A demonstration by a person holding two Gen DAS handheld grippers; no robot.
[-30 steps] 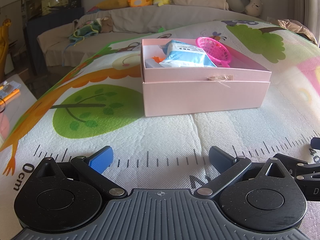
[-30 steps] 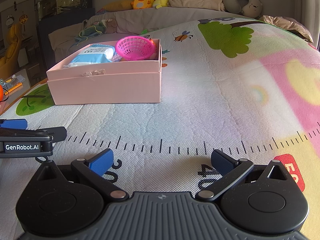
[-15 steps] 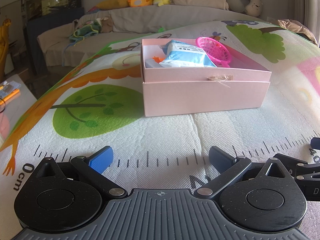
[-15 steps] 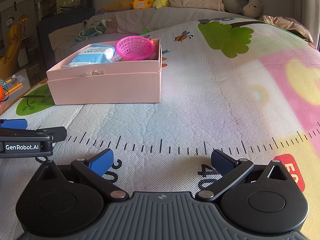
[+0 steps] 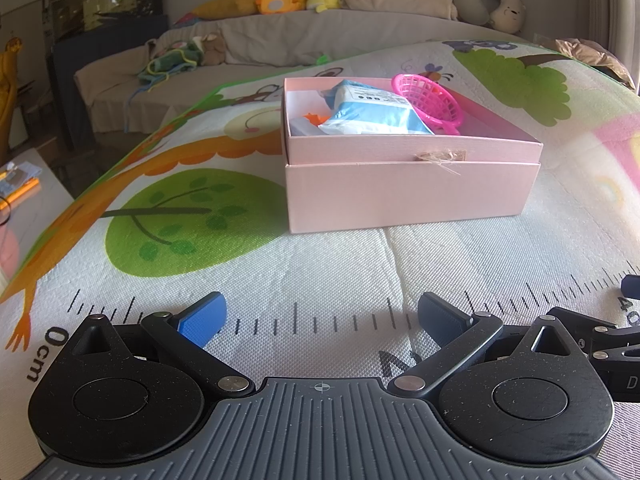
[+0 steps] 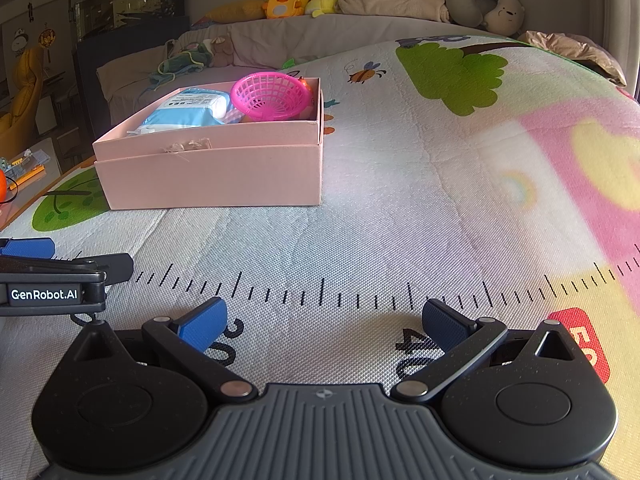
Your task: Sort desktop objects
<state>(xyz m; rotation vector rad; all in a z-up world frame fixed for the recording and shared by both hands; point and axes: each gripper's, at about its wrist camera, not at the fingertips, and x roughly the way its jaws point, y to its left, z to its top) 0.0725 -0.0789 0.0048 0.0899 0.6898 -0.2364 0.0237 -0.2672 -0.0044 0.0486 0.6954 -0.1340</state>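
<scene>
Playmat [image 5: 320, 272] lies bare around pink box [image 5: 408, 192], which already holds wipes pack [image 5: 372, 116] and pink basket [image 5: 430, 100]; left gripper [image 5: 320, 316] and right gripper [image 6: 324, 320], both spread empty, should probably rest low.

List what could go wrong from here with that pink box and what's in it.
1. The pink plastic mesh basket sits tilted on other items above the pink cardboard box's rim; a nudge could tip it out.
2. The blue-and-white wipes packet fills much of the box, leaving little room.
</scene>
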